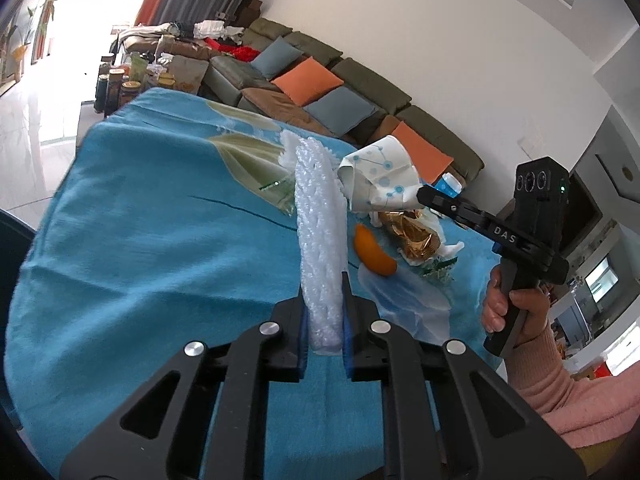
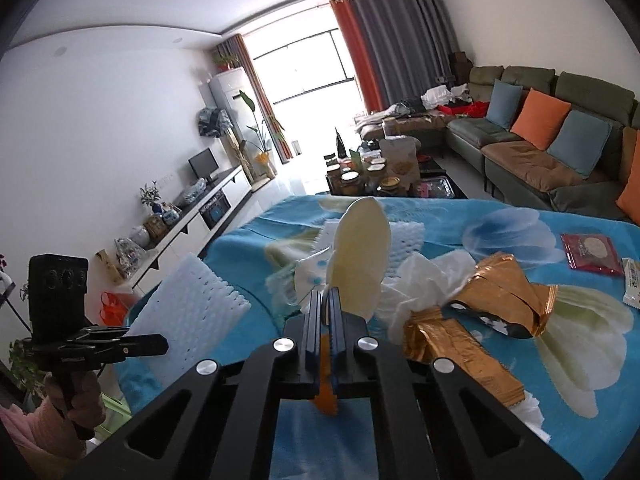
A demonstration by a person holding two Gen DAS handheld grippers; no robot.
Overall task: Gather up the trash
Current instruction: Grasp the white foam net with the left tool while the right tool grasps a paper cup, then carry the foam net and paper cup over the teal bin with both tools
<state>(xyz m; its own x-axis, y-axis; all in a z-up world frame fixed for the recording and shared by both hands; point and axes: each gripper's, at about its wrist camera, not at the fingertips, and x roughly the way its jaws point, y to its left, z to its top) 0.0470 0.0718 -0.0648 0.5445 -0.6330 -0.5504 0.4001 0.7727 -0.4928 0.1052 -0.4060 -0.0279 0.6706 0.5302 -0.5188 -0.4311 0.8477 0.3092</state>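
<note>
My left gripper (image 1: 323, 280) is shut on a white foam net sleeve (image 1: 320, 232) and holds it above the blue tablecloth (image 1: 140, 220); the sleeve also shows in the right wrist view (image 2: 188, 304). My right gripper (image 2: 326, 300) is shut on a crushed paper cup with blue dots (image 2: 360, 256), lifted over the table; the cup also shows in the left wrist view (image 1: 380, 180). On the cloth lie an orange peel (image 1: 374, 252), a gold foil wrapper (image 2: 480, 312) and crumpled white tissue (image 2: 424, 272).
A red packet (image 2: 590, 254) and a white wrapper (image 2: 634, 284) lie at the table's right. A second foam piece (image 2: 404, 240) lies behind the cup. A sofa with cushions (image 2: 540, 128) stands beyond. A coffee table with jars (image 2: 372, 176) stands past the far edge.
</note>
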